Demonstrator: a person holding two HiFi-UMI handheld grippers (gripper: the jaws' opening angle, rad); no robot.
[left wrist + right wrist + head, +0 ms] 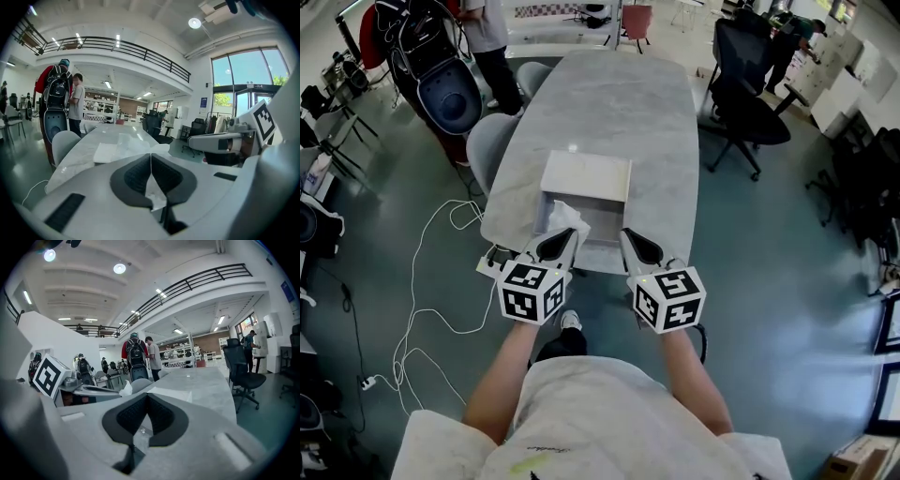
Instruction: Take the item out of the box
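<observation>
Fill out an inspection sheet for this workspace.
Surface: grey table, only the box on it.
Job's things: white box open at the table's near end; white paper sticking up at its left side.
Clutter: nothing seen.
Grippers: left gripper shut on the paper; right gripper shut, empty, by the box's right edge.
Cables: white cable looped on the floor, left of the table.
Surroundings: grey chair, black office chair, person standing.
</observation>
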